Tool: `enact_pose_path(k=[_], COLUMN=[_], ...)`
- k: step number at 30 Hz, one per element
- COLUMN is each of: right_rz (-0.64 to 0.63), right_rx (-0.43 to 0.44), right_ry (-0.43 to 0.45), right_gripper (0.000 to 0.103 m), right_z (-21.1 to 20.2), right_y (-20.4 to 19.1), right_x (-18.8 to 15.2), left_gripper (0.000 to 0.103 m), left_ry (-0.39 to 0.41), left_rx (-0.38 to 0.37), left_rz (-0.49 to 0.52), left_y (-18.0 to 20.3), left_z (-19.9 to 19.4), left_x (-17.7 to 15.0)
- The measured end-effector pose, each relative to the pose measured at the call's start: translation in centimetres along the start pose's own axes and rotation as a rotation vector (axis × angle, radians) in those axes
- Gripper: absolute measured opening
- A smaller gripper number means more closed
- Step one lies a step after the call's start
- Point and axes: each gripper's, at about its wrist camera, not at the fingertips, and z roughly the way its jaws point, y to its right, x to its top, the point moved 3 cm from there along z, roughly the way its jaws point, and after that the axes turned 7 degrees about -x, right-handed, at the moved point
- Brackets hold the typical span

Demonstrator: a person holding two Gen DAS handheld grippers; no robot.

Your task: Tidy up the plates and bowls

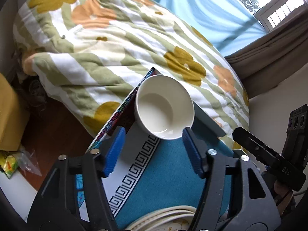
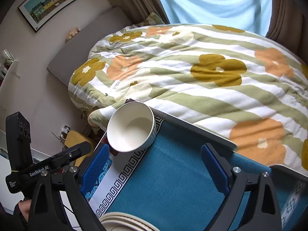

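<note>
A white bowl (image 1: 164, 106) stands upright and empty at the far corner of a small table covered by a teal mat (image 1: 169, 171). It also shows in the right wrist view (image 2: 131, 127). Cream plates (image 1: 163, 219) lie stacked at the near edge, partly hidden, and show in the right wrist view (image 2: 123, 222). My left gripper (image 1: 152, 134) is open, its blue fingertips just short of the bowl, the right one close to its rim. My right gripper (image 2: 156, 154) is open and empty above the mat, to the right of the bowl.
A bed with a flowered, striped quilt (image 1: 115, 44) lies just beyond the table. The mat has a black-and-white key border (image 1: 134, 169). A yellow box (image 1: 7, 119) and plastic bags stand on the floor at left. Curtains (image 2: 211, 0) hang behind.
</note>
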Motion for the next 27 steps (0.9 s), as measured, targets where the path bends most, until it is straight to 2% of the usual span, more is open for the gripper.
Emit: enact_pose_path(k=[2, 4, 7, 10, 11, 13, 15, 22, 27], right_rz=[0.016, 0.019, 0.025, 0.049, 0.049, 0.046, 0.048, 0.054, 0.066], right_rx=[0.022, 0.033, 0.044, 0.074, 0.075, 0.077, 0.051, 0.033, 0.03], right_ry=[-0.038, -0.075, -0.107, -0.134, -0.136, -0.141, -0.128, -0.109, -0.077], right_gripper=[0.083, 0.066, 0.054, 0.048, 0.046, 0.025, 0.018, 0.016, 0.016], right_z=[2.5, 4.7, 6.9, 8.5, 8.9, 9.4, 9.6, 9.2, 7.1], right_y=[-0.1, 0.0, 0.0, -0.3, -0.6, -0.7, -0.7, -0.8, -0.6], right_x=[0.3, 0.4, 0.5, 0.5, 0.6, 0.5, 0.5, 0.4, -0.2], left_gripper=[0.046, 0.043, 0.036, 0.029, 0.022, 0.021, 0.021, 0.021, 0.021], left_ry=[-0.023, -0.036, -0.054, -0.052, -0.048, -0.037, -0.03, -0.022, -0.009], left_rx=[-0.001, 0.005, 0.004, 0.0, 0.005, 0.008, 0.009, 0.044, 0.043], left_rz=[-0.005, 0.0, -0.003, -0.019, -0.021, -0.01, 0.006, 0.058, 0.095], left_y=[-0.7, -1.0, -1.7, -2.6, -2.9, -3.0, -2.9, -1.8, -0.2], left_z=[2.3, 4.0, 5.7, 6.4, 6.6, 6.5, 6.4, 5.8, 4.3], left_x=[0.6, 0.9, 1.3, 1.5, 1.6, 1.7, 1.7, 1.3, 0.5])
